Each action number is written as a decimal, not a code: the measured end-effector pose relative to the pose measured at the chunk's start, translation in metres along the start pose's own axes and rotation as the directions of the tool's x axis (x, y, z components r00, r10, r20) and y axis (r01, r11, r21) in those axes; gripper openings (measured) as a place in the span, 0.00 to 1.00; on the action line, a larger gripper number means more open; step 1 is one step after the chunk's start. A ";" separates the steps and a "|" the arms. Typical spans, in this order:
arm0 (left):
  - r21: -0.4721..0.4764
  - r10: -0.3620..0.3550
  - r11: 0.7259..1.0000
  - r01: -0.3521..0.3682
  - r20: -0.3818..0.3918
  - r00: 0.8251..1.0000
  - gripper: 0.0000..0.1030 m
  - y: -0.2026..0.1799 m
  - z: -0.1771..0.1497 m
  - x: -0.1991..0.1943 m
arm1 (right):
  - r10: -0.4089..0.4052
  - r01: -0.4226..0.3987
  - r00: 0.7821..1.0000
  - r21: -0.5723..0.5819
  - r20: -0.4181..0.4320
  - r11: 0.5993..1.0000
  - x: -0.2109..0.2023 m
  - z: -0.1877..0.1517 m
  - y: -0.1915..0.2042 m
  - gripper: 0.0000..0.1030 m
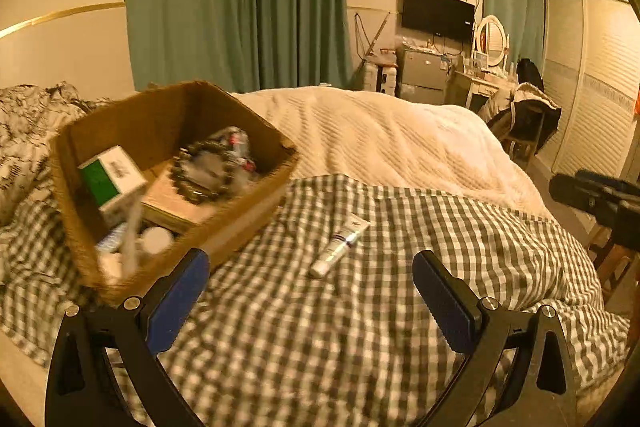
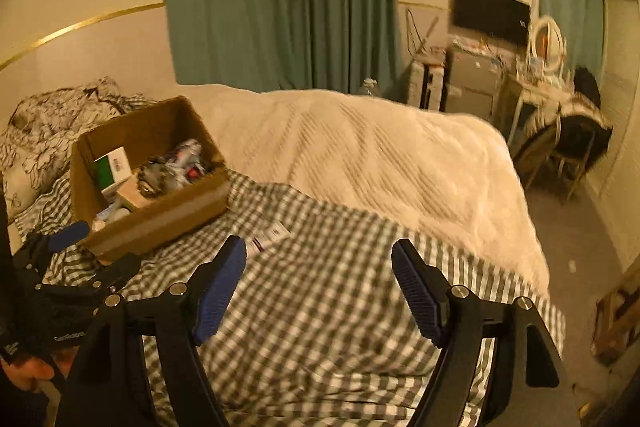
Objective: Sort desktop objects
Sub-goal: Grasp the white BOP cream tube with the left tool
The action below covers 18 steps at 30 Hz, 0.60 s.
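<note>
Black left gripper [image 1: 311, 279] and right gripper [image 2: 319, 261], blue ribbed jaws, silver screws.

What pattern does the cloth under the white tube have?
A grey-and-white check cloth lies under the tube, clearest in the left wrist view.

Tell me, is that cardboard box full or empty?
Partly full: the cardboard box holds a green-and-white carton, a bead bracelet and more.
</note>
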State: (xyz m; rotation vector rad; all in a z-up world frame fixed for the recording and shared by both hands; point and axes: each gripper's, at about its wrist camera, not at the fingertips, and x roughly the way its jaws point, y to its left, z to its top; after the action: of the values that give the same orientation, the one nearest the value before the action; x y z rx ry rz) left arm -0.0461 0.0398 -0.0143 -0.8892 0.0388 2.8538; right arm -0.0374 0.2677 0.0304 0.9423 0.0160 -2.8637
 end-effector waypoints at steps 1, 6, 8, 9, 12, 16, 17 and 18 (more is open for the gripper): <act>-0.016 -0.004 1.000 0.004 -0.003 1.000 1.00 -0.005 -0.002 0.010 | -0.014 0.014 1.000 -0.004 -0.005 1.000 0.006 -0.004 -0.008 0.73; -0.075 -0.064 0.995 0.061 -0.035 0.997 1.00 -0.020 -0.010 0.056 | 0.009 -0.009 0.999 0.000 -0.033 1.000 0.031 -0.015 -0.038 0.78; -0.080 -0.092 0.993 0.087 -0.068 0.993 1.00 -0.026 -0.013 0.082 | 0.028 -0.027 0.999 0.029 -0.044 0.999 0.042 -0.018 -0.048 0.78; -0.078 -0.092 0.993 0.087 -0.072 0.993 1.00 -0.027 -0.013 0.089 | 0.034 -0.032 0.998 0.031 -0.051 0.999 0.048 -0.019 -0.049 0.79; -0.038 -0.105 0.994 0.102 -0.103 0.989 1.00 -0.036 -0.013 0.118 | 0.033 -0.033 0.995 0.007 -0.097 0.999 0.074 -0.026 -0.048 0.83; 0.078 -0.077 0.993 0.090 -0.161 0.984 1.00 -0.048 -0.012 0.156 | 0.000 0.001 0.981 0.008 -0.196 1.000 0.100 -0.040 -0.045 0.95; 0.099 -0.065 0.992 0.082 -0.168 0.984 1.00 -0.049 -0.013 0.161 | -0.006 0.012 0.979 0.028 -0.206 1.000 0.104 -0.042 -0.047 0.99; 0.114 -0.061 0.990 0.080 -0.164 0.985 1.00 -0.049 -0.013 0.165 | 0.000 0.010 0.978 0.044 -0.211 0.999 0.107 -0.042 -0.048 1.00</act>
State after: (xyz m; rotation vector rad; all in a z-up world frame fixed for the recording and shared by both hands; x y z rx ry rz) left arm -0.1652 0.1101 -0.1180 -1.0686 0.1908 2.6766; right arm -0.1036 0.3048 -0.0682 1.2519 -0.0257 -2.7650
